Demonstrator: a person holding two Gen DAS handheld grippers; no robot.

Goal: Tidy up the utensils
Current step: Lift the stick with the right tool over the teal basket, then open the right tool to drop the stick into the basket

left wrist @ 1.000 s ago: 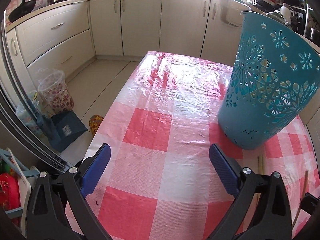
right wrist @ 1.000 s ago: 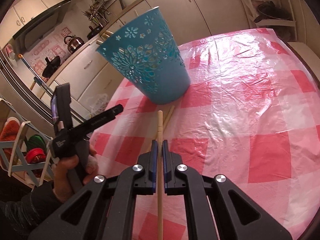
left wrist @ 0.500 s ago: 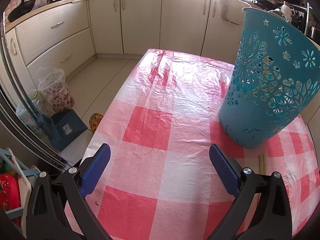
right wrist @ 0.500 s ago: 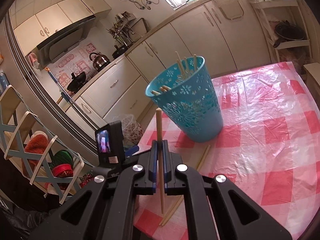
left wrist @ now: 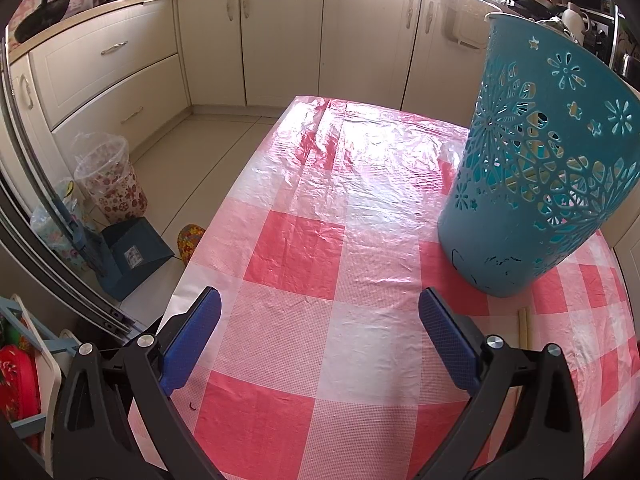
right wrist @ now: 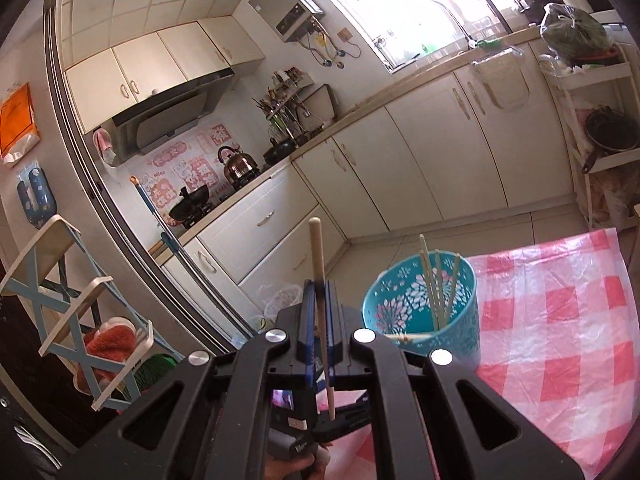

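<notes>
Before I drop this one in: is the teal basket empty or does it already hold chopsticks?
Not empty. The right wrist view shows several chopsticks standing upright inside the teal basket, and one more lying across its near rim.

**Camera Placement**

The left wrist view is set low and close over the table (left wrist: 332, 320), angled downward, with the basket (left wrist: 536, 184) near at right. The right wrist view is held higher, facing the cabinets. The basket (right wrist: 420, 312) and table (right wrist: 560, 320) are shared by both views.

You can read no text for sure; the pink wall stickers (right wrist: 188, 176) behind the kettle (right wrist: 238, 164) are too blurred.
</notes>
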